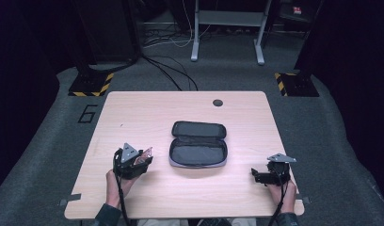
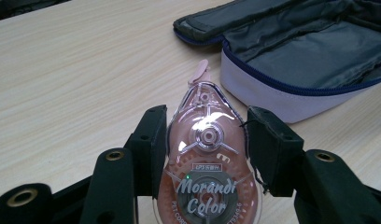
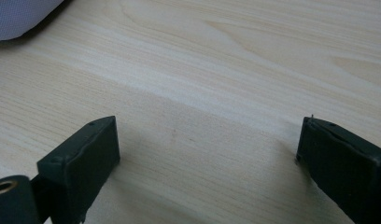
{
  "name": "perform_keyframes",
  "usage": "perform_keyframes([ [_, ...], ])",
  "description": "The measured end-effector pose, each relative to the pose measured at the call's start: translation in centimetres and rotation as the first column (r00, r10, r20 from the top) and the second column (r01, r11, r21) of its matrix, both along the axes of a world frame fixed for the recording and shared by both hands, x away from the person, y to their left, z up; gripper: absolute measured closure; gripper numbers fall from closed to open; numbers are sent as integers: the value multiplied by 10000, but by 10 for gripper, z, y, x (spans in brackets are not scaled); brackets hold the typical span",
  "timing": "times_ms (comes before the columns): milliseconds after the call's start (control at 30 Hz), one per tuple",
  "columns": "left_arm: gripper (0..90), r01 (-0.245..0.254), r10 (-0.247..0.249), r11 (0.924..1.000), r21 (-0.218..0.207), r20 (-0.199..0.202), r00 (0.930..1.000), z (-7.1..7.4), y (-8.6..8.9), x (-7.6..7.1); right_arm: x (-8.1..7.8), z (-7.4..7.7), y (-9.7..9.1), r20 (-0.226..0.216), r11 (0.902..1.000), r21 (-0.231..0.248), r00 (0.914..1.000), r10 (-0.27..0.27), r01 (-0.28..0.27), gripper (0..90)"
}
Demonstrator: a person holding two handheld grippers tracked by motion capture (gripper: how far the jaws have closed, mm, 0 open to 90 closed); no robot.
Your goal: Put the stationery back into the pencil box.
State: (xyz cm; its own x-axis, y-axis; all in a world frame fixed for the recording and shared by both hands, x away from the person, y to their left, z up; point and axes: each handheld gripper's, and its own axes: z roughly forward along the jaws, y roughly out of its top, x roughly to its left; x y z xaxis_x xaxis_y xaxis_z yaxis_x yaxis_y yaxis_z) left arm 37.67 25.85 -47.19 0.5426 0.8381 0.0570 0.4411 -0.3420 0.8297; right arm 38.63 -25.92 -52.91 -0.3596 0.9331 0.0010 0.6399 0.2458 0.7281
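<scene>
A clear pink correction tape dispenser [image 2: 205, 154] marked "Morandi Color" sits between the black jaws of my left gripper [image 2: 205, 140], which is shut on it. In the high view that gripper [image 1: 142, 159] hangs over the table's left front with the pink dispenser [image 1: 145, 154] at its tip, pointing toward the pouch. An open grey pencil pouch [image 1: 198, 143] with a blue zip lies in the middle of the table, lid flap folded back; its near wall [image 2: 272, 95] is just beyond the dispenser's tip. My right gripper [image 1: 256, 176] rests low at the right front, open [image 3: 207, 140] with bare wood between its jaws.
The light wooden table [image 1: 148, 108] has a small dark round cap [image 1: 218, 102] near its far edge. A corner of the pouch [image 3: 20, 16] lies at the upper left of the right gripper view. Beyond the table are grey carpet, cables and stand feet with yellow-black tape [image 1: 91, 84].
</scene>
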Motion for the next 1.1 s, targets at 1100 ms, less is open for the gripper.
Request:
perform_keyframes([
  [1100, 500, 1066, -1071, 9941, 177, 319, 9937, 31, -43, 27, 0, 0, 0, 11, 10000, 8, 10000, -54, 54, 57],
])
